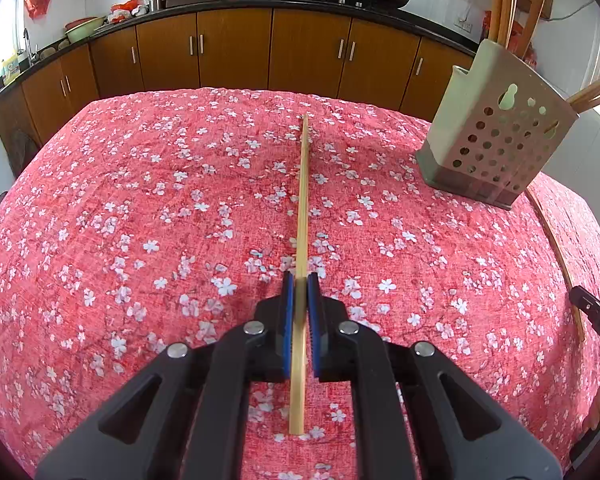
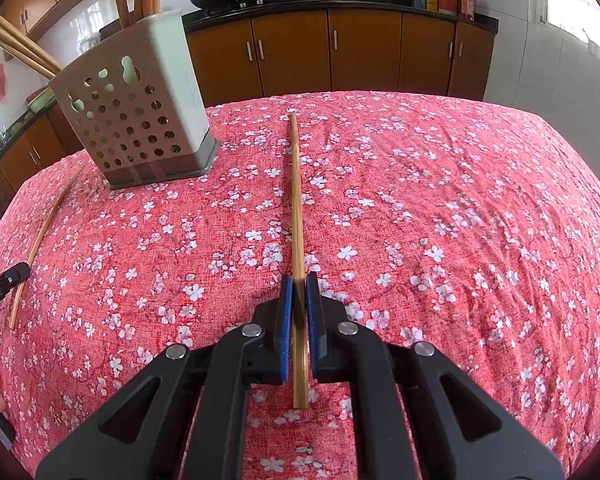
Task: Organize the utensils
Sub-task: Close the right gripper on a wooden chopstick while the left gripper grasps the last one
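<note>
— Between the blue pads of the left tongs [image 1: 300, 280] sat item one: a pale chopstick [image 1: 303, 216], clamped near its butt, long axis running from six to twelve o'clock over the floral worktop [image 1: 140, 220]. Tongs closed on it.

— And the right?

— Right tongs [image 2: 299, 280], likewise closed, gripping a darker chopstick [image 2: 297, 208]; same axis, six to twelve, tip pointing away.

— Destination?

— Perforated holder [image 1: 496, 136], upright on the worktop, several chopsticks [image 1: 512, 4] already standing in it. From the left tongs it lay at about two o'clock; from the right tongs, the holder [image 2: 136, 120] lay at about ten o'clock. So it stood between the two hands, well apart from both tips.

— Which was nearer?

— Could not be told; the two views looked about equal.

— The deciding relation?

— Each stick lay nearly flat, the holder's mouth faced up. By my judgement, each would need swinging inward and tipping upright before going in.
</note>
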`<action>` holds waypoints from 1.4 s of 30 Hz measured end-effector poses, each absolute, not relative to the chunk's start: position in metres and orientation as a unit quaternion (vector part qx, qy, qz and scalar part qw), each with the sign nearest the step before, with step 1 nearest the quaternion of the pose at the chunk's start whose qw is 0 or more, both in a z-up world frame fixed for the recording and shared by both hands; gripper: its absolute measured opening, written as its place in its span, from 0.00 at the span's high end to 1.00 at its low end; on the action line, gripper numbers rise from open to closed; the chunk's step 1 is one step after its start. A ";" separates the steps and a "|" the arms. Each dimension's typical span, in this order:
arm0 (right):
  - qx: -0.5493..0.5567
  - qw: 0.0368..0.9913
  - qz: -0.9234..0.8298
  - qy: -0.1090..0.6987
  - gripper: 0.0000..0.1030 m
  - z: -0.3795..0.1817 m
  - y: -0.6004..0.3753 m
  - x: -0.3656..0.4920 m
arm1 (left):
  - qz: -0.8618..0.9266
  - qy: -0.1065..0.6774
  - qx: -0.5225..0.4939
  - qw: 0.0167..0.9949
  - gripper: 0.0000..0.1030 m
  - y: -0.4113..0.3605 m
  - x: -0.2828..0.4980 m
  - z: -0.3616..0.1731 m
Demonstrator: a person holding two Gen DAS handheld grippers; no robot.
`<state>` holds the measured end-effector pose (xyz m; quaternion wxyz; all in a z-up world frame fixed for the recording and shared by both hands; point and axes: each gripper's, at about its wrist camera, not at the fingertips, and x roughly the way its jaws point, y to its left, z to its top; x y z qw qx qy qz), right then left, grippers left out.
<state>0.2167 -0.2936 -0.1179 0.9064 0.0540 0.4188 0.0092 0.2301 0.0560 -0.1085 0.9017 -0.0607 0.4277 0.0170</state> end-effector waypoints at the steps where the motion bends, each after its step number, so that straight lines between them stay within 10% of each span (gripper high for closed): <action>1: 0.054 0.906 0.009 0.419 0.92 -0.118 -0.294 0.217 | 0.017 0.428 -0.061 0.902 0.91 0.056 0.230 -0.109; 42: 0.056 0.906 0.008 0.419 0.92 -0.115 -0.293 0.213 | 0.017 0.431 -0.028 0.902 0.91 0.049 0.219 -0.109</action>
